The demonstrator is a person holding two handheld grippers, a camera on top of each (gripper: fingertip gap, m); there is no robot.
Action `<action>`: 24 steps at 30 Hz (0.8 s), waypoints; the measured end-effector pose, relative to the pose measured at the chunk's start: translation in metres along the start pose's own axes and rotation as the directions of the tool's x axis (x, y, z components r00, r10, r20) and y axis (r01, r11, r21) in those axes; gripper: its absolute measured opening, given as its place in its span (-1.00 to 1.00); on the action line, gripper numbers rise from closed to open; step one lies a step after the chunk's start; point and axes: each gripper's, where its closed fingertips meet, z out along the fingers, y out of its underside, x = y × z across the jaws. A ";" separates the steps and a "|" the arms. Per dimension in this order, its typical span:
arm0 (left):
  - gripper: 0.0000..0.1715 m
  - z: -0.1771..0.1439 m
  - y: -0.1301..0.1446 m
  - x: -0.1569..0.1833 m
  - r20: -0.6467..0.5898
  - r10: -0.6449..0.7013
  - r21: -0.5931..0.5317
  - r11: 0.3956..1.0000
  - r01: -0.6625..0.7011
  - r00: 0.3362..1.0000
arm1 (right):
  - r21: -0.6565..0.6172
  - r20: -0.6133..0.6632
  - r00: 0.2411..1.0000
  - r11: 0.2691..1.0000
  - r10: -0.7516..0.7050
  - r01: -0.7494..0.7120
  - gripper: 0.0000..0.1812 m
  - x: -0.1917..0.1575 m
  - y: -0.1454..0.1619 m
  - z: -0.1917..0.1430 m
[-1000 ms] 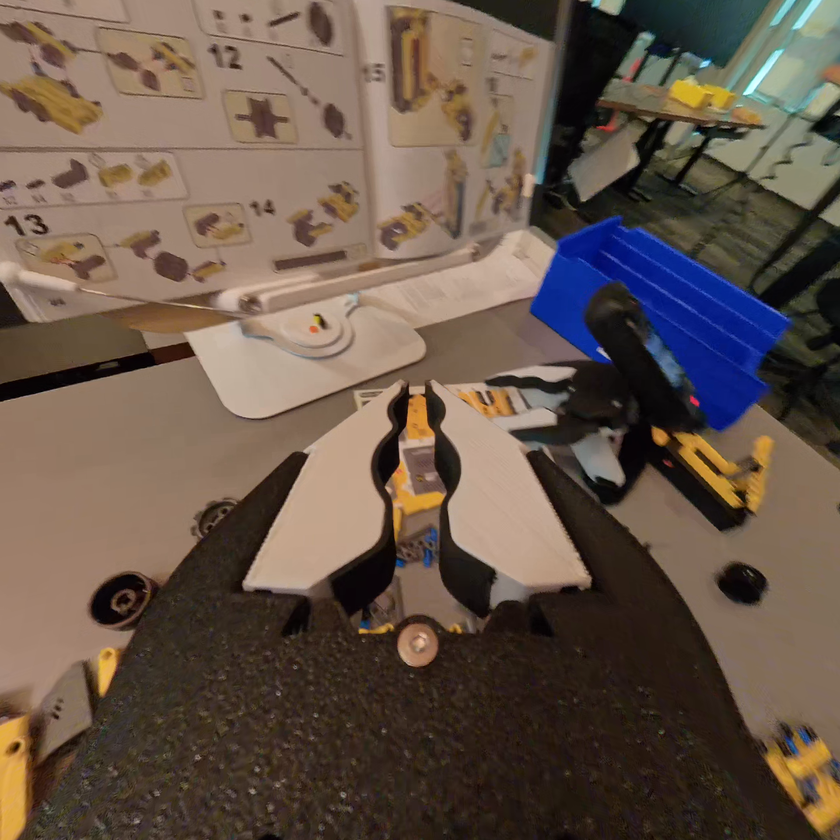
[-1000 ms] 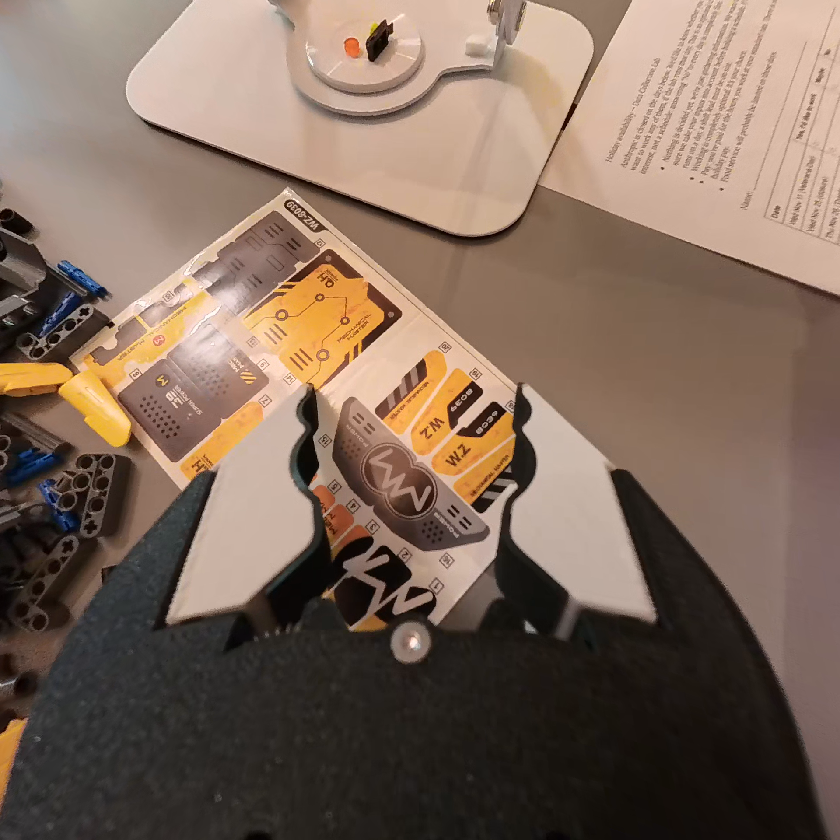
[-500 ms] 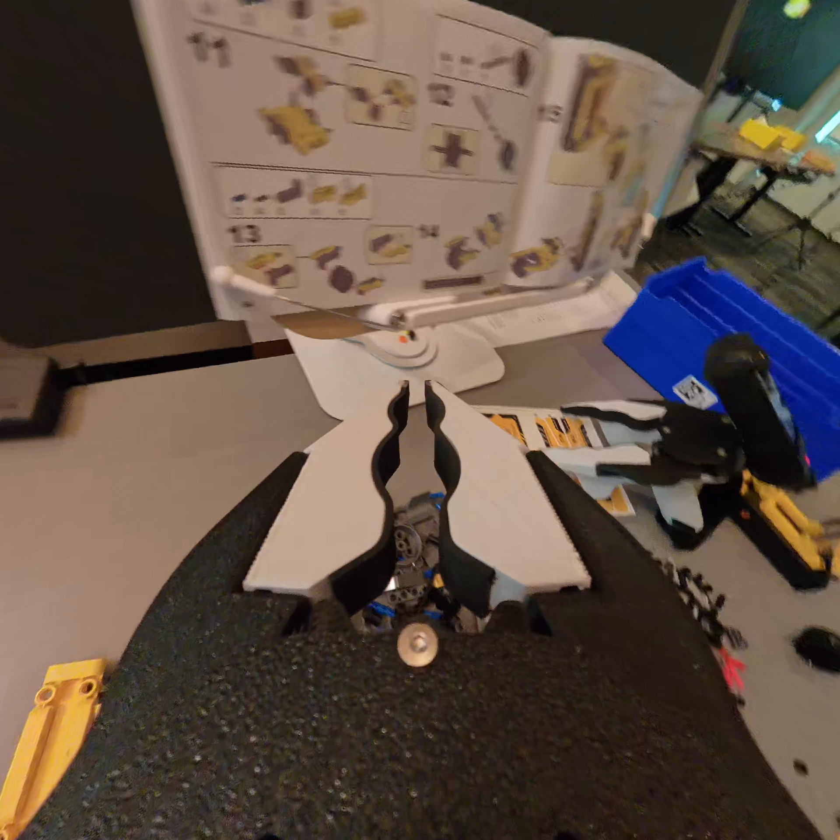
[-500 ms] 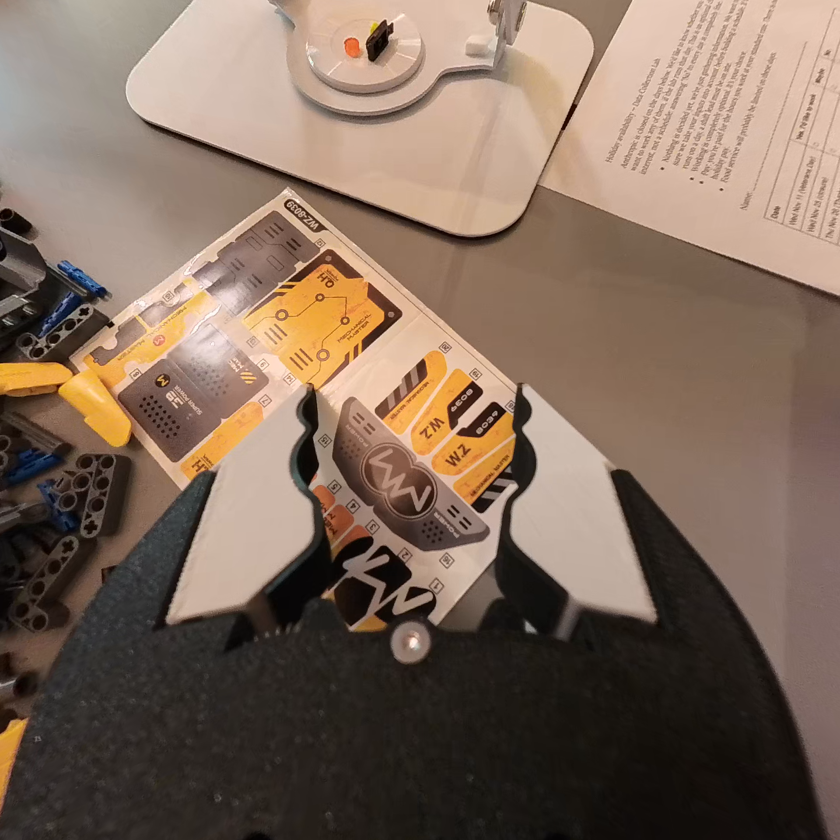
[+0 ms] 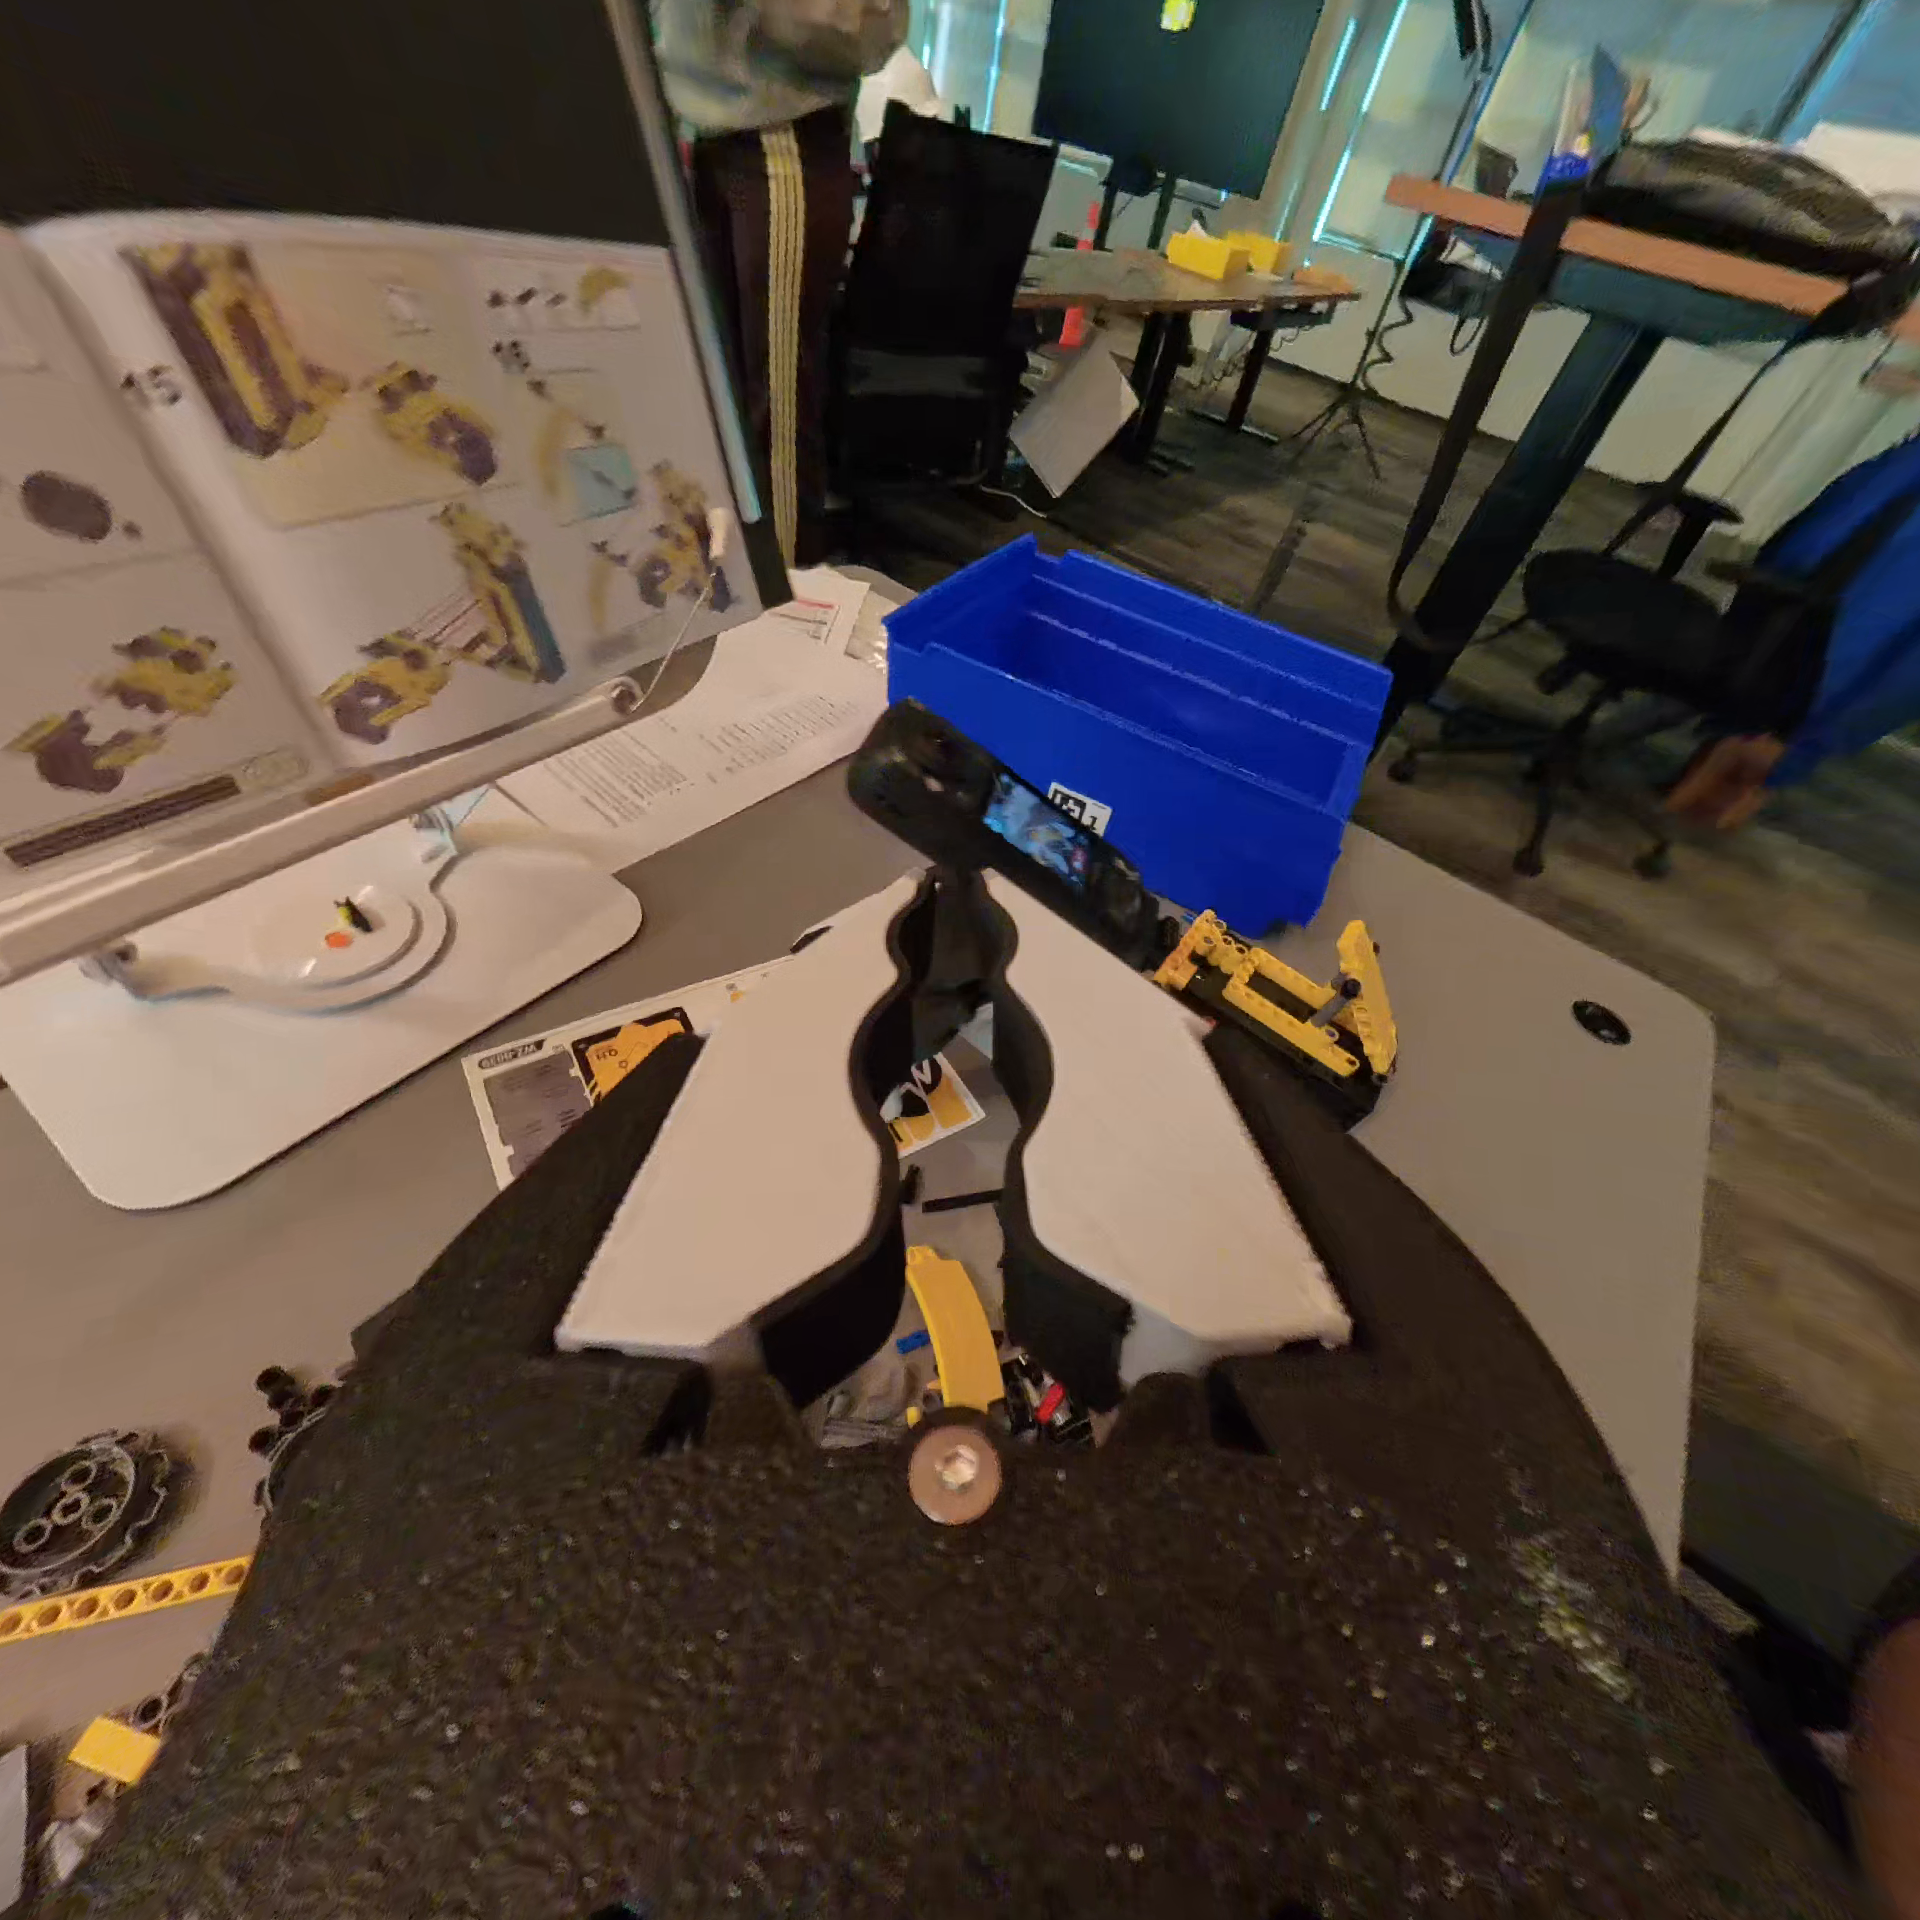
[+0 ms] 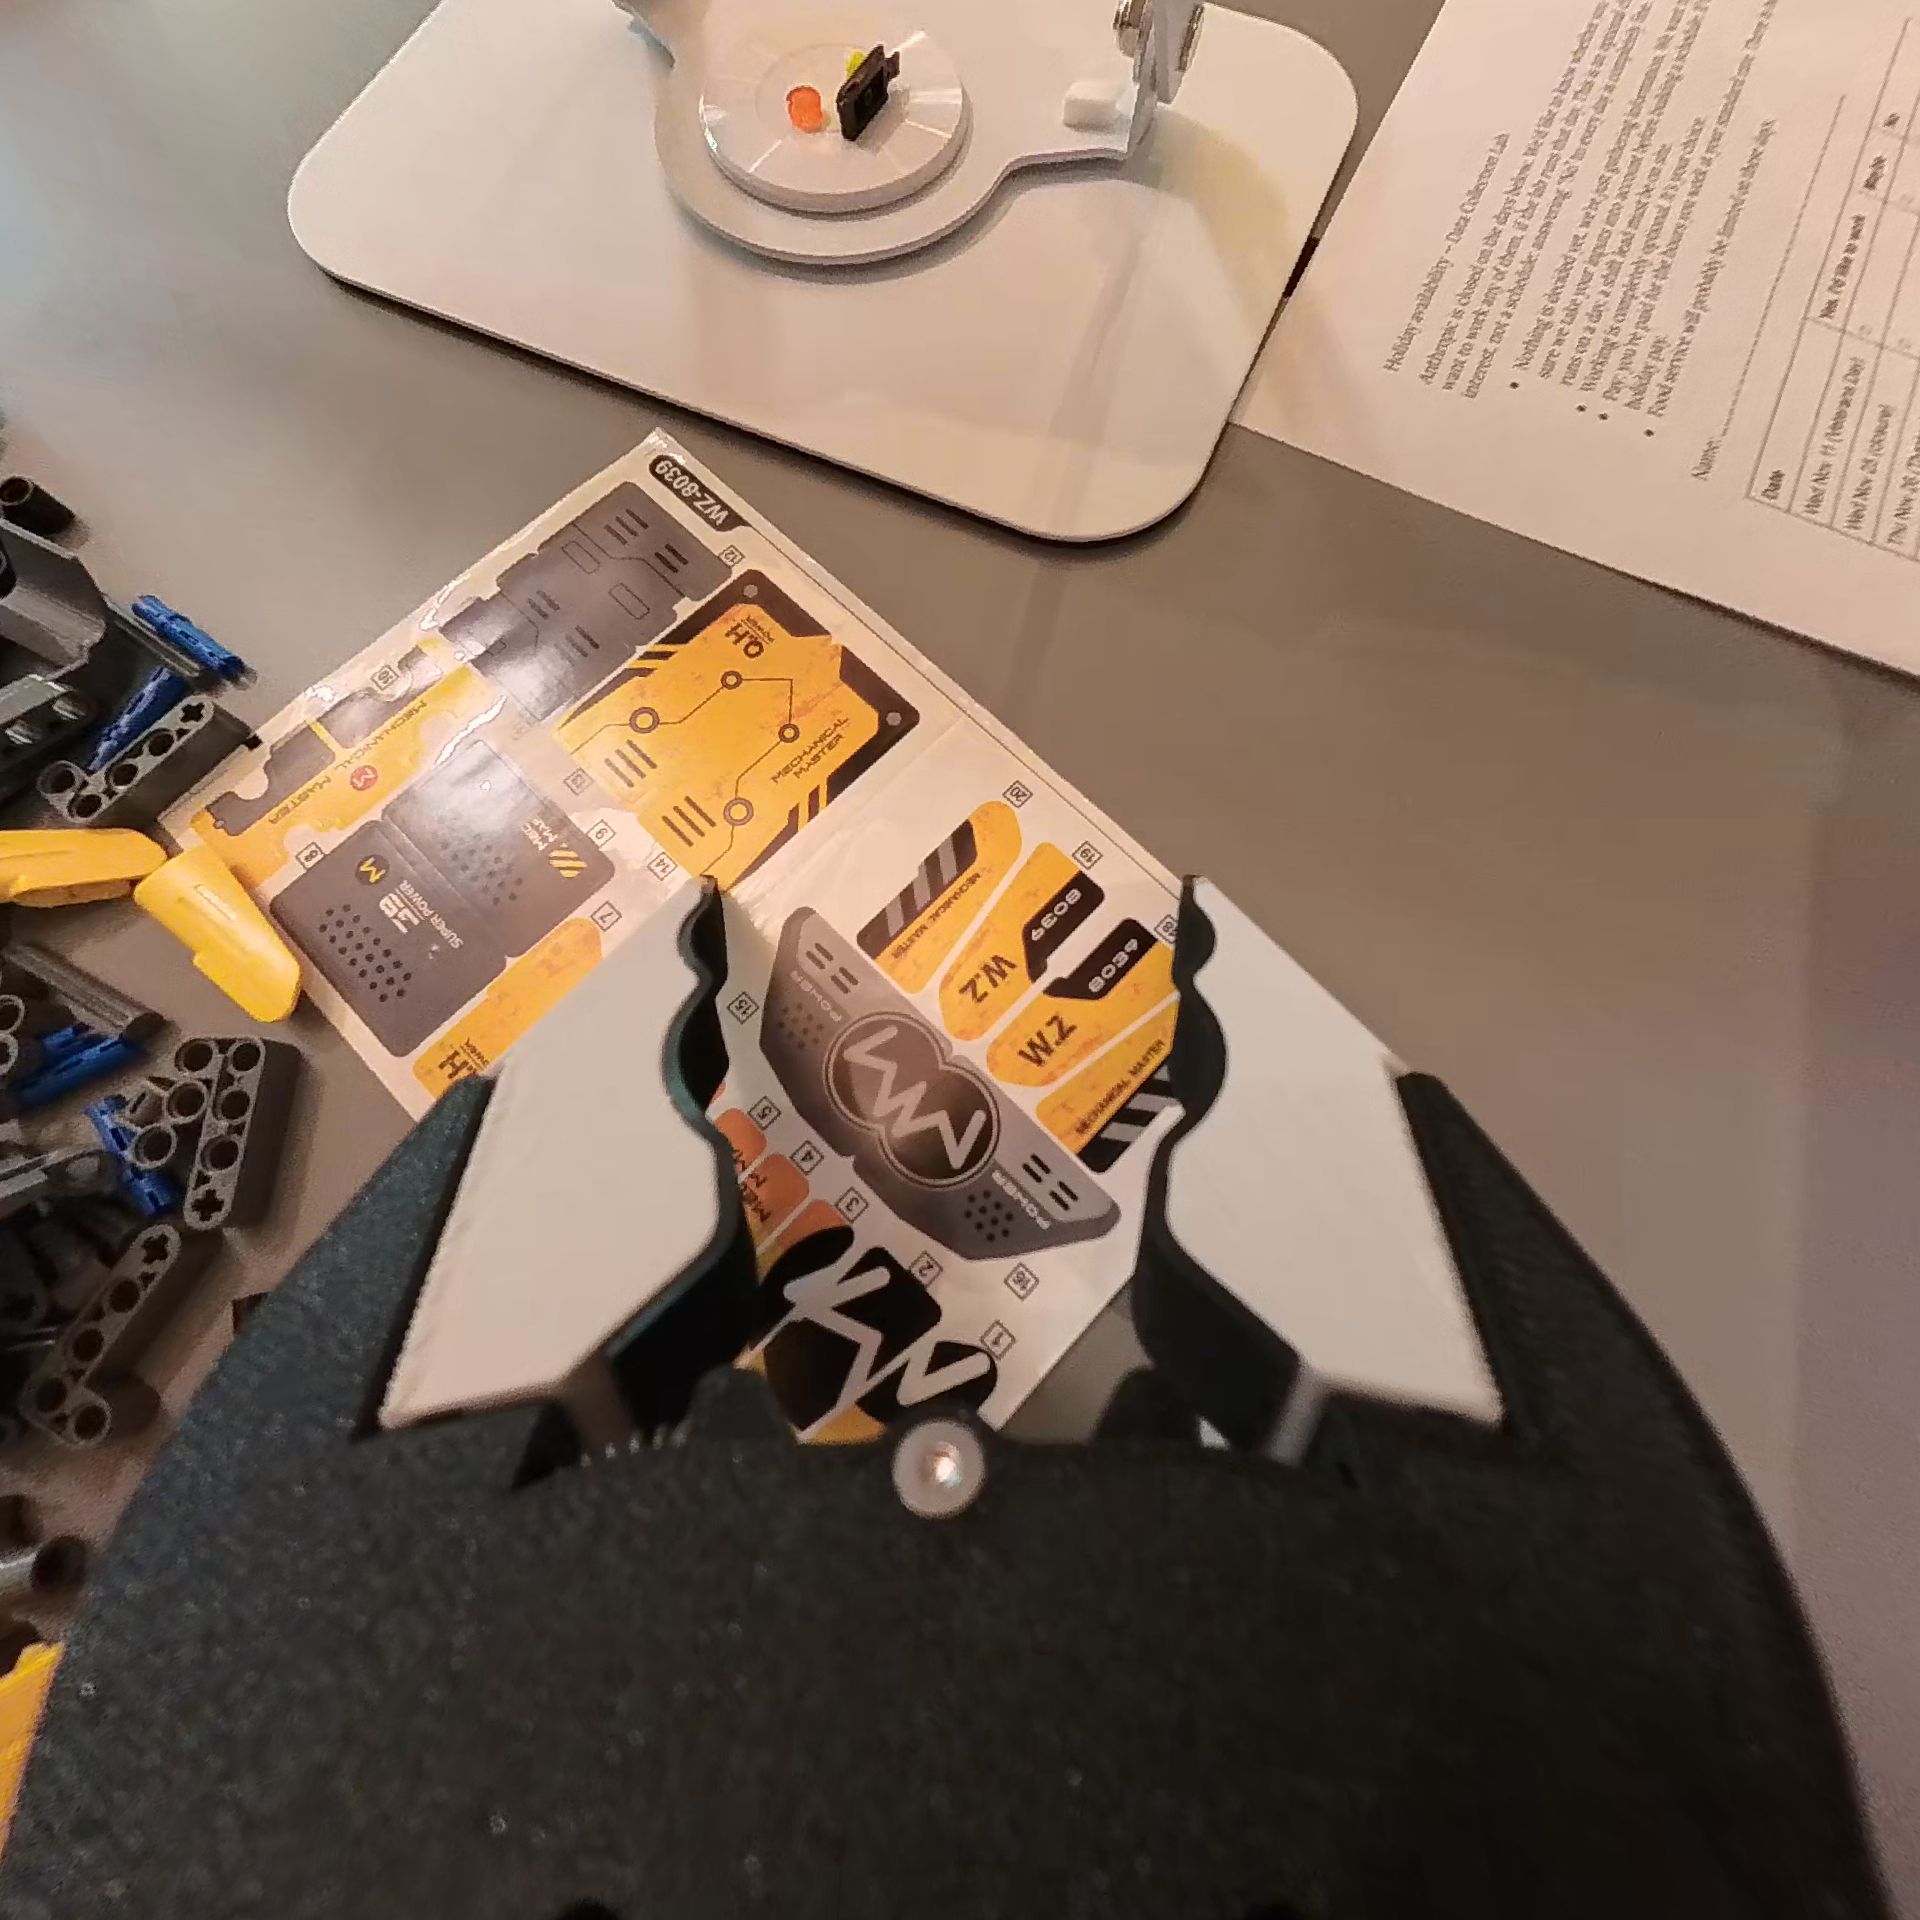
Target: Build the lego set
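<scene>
Yellow and grey, the sticker sheet (image 6: 665,790) is the landmark we place everything by. It lies flat on the counter (image 6: 1403,831), its long axis running from the white stand base (image 6: 1039,364) at its far end back under our right claw (image 6: 945,914).

That right claw hangs directly over the near end of the sheet, its jaws spread wide and holding nothing; the printed stickers show plainly between its two fingers. Whether the tips touch the paper we cannot tell.

Our left claw (image 5: 951,914) sits on the near side of the sheet and higher up. Its jaws stand only narrowly apart, with nothing gripped between them. Below its gap we see loose pieces, among them a curved yellow piece (image 5: 961,1320).

To the left of the sheet lie scattered grey beams (image 6: 208,1122) and blue pins (image 6: 177,634), with a yellow panel (image 6: 218,940) just touching the sheet's edge. Beyond the sheet, to its right, sit a printed paper (image 6: 1662,312), a blue bin (image 5: 1132,717) and a partly built yellow model (image 5: 1288,987).

Of the two, the right claw is far nearer the sheet.
</scene>
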 end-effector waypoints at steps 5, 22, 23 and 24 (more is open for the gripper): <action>-0.94 0.000 0.010 0.051 -0.074 0.054 0.016 0.998 -0.053 0.996 | 0.000 0.000 1.000 1.000 0.000 0.000 -0.04 0.000 0.000 0.000; -0.94 -0.059 -0.034 0.080 -0.255 -0.146 0.265 0.940 0.214 0.956 | 0.000 0.000 1.000 1.000 0.000 0.000 -0.04 0.000 0.000 0.000; -0.94 -0.059 -0.034 0.081 -0.258 -0.145 0.266 0.940 0.215 0.955 | 0.000 0.000 1.000 1.000 0.000 0.000 -0.04 0.000 0.000 0.000; -0.94 -0.059 -0.034 0.082 -0.261 -0.146 0.267 0.939 0.216 0.954 | 0.000 0.000 1.000 1.000 0.000 0.000 -0.04 0.000 0.000 0.000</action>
